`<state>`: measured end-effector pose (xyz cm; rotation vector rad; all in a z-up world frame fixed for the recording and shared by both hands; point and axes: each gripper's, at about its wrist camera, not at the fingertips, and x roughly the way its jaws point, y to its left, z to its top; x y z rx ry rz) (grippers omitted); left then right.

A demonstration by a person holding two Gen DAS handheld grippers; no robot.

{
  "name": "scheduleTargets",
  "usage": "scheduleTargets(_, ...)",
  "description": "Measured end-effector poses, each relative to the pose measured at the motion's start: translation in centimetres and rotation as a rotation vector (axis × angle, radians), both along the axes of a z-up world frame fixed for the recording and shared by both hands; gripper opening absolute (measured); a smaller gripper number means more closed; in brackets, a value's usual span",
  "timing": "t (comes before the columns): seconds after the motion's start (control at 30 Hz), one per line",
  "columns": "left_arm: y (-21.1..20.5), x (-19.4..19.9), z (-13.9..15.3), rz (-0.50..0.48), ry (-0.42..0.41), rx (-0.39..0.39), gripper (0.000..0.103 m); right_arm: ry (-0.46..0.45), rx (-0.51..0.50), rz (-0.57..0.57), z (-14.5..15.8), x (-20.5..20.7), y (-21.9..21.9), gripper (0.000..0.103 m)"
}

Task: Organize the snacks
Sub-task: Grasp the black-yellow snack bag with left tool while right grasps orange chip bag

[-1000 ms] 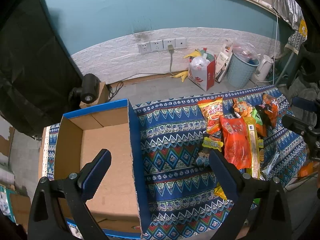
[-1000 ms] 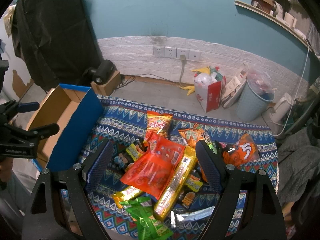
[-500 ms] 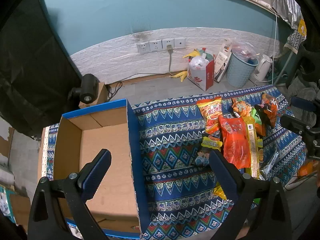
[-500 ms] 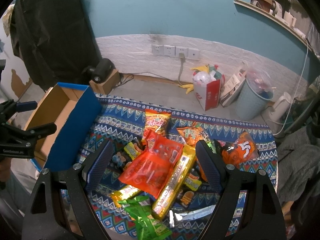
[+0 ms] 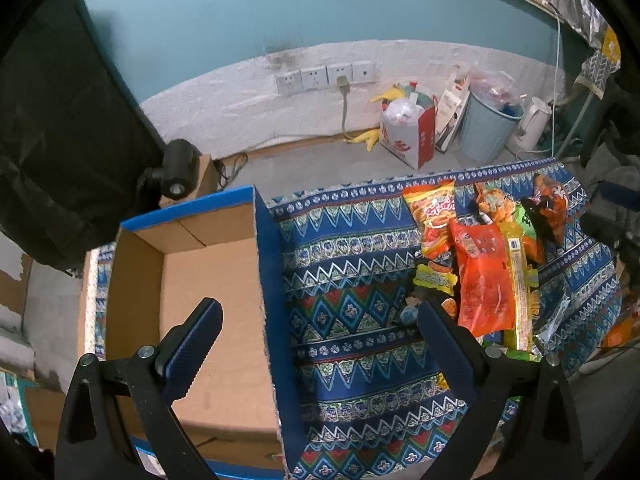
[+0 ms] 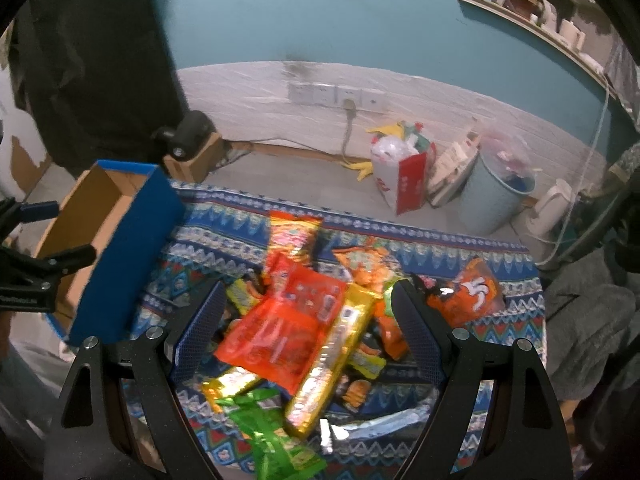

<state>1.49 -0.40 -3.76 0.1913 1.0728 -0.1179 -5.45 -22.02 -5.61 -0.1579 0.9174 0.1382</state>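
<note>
The right wrist view is smeared, so print on the red snack bag (image 6: 286,330) and the gold wrapper (image 6: 334,360) cannot be read. The green packet (image 6: 276,436) runs off the bottom edge. Packets beneath the red bag show only as slivers. In the left wrist view, the cardboard box (image 5: 208,280) has its near wall hidden behind the left tool (image 5: 320,344), whose right finger (image 5: 448,344) covers part of the pile.

Bare patterned cloth (image 5: 348,264) lies open between the box wall (image 5: 272,300) and the snack pile (image 5: 484,276).
</note>
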Motion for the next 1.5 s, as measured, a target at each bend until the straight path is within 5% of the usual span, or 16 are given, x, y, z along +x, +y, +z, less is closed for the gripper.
scheduleTargets(0.63, -3.8, 7.8, -0.9, -0.029, 0.084, -0.014, 0.099, 0.122, -0.111, -0.276, -1.7, 6.5, -11.2, 0.083)
scheduleTargets(0.8, -5.0, 9.7, -4.3, -0.032, 0.160, -0.042, 0.099, 0.244, -0.159, -0.263, -4.8, 9.5, -13.6, 0.083)
scheduleTargets(0.97, -5.5, 10.8, -7.8, -0.019, 0.206, -0.006, 0.099, 0.317, -0.130, -0.429, -8.4, 11.5, -17.4, 0.083)
scheduleTargets(1.37, -6.3, 11.9, -12.7, -0.017, 0.296, 0.011, 0.100, 0.382, -0.188, -0.496, -12.1, 11.7, -18.4, 0.083)
scheduleTargets(1.5, -6.7, 11.1, -14.0, -0.021, 0.345, -0.006, 0.099, 0.389, -0.127, -0.523, -12.6, 10.1, -19.7, 0.083)
